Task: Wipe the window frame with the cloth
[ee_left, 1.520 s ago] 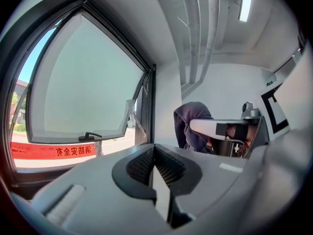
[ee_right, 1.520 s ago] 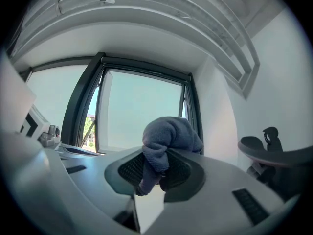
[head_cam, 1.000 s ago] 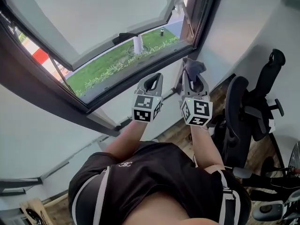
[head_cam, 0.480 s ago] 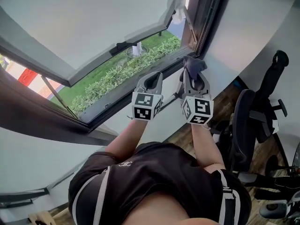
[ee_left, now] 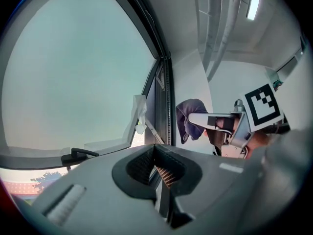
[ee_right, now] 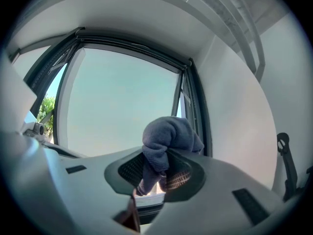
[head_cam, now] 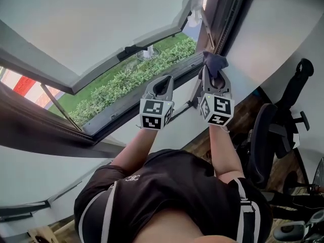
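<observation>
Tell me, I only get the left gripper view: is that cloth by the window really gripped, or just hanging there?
Observer: Gripped. The right gripper view shows the cloth pinched between the right hand-held gripper's pads.
Operator: Is it wiping anything?
Observer: The head view puts it by the frame's lower right corner; I can't tell whether it touches.
Operator: What else is in the room?
Observer: A black chair stands at the person's right.

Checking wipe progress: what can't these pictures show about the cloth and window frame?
- Cloth touching window frame: head view, the bunched cloth covers the contact spot.
- Frame's bottom corner: right gripper view, hidden behind cloth and right gripper.
- Dirt on frame: too small anywhere.
</observation>
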Tool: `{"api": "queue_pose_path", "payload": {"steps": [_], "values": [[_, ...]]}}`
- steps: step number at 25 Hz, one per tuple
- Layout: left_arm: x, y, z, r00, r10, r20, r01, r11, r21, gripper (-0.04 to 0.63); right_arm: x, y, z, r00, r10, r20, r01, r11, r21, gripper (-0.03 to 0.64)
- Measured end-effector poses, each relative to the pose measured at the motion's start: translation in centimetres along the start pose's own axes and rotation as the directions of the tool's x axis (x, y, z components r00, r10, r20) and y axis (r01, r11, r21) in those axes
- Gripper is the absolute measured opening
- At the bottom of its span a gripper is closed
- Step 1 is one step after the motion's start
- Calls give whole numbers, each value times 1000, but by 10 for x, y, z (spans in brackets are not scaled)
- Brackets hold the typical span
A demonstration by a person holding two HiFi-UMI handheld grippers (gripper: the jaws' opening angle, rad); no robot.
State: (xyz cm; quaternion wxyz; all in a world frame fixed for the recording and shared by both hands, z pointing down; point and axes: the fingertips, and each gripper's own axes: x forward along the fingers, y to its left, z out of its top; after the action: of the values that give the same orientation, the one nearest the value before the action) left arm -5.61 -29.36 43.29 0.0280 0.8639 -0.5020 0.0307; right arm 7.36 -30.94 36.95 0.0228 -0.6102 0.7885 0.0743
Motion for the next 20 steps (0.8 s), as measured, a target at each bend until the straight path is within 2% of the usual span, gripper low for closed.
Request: {"api": "queue_pose_path", "payload": {"steps": [9, 13, 20], "values": [[1, 12, -3, 999, 42, -14, -42, 999, -11, 8, 47, -44, 36, 996, -64, 69, 66, 997, -35, 92], [1, 17, -3, 998, 60, -17, -60, 998, -13, 8, 71, -67, 63, 988, -107, 112, 118, 989, -93, 92], [-2, 27, -2, 996, 88, -7, -88, 996, -35, 8, 107, -89, 111, 980, -112, 166, 138, 979, -152, 92]]}}
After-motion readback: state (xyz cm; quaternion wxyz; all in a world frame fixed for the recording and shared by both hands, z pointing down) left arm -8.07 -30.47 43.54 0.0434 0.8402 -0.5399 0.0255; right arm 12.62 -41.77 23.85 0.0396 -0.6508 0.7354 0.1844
